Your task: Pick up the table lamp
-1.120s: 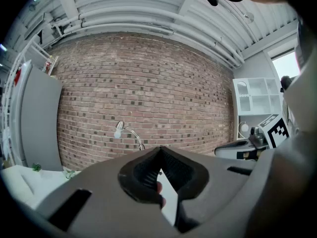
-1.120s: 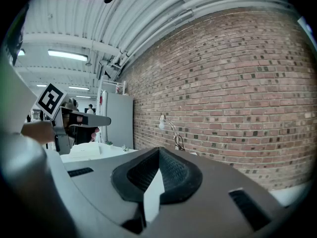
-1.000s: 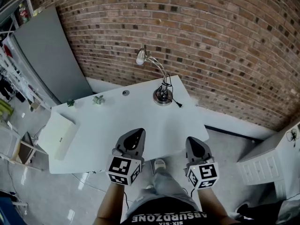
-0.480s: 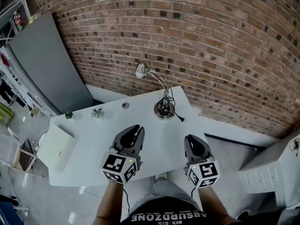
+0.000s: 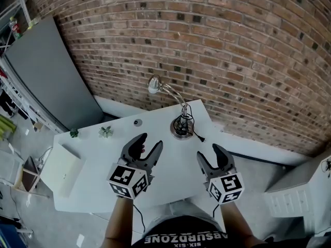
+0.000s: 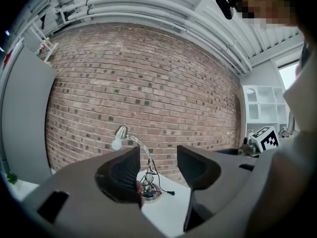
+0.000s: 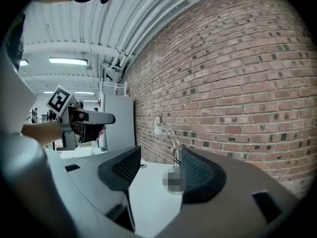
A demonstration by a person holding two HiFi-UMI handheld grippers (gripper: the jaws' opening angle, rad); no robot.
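**Table lamp** (image 5: 181, 129): stands upright at far right corner of tabletop (image 5: 103, 161), close to brick wall (image 5: 217, 50). Round metal base sits on the top. Curved neck arcs up & left, w/ head and bulb at its left end. Black cord is bunched round the stem; plug lies on the top just right of base.

**Left gripper** (image 5: 149, 142): over near edge of tabletop, approx. mid-width, pointing toward far edge. Jaws spread & opening, nothing betw. pads. In left gripper view the lamp shows far off through the gap, not touched.

**Right gripper** (image 5: 209, 153): over near right corner, pointing same way, beside left unit. Jaws spread & opening, nothing pinched. Lamp is well apart, ahead of the pads.

**Other items:**
- White box (image 5: 61, 167) at left edge
- 2 small green plants (image 5: 106, 132) near far left corner
- Small round dark item (image 5: 137, 122) by far edge, betw. plants & lamp
- Grey panel (image 5: 46, 76) vs. wall, left of tabletop
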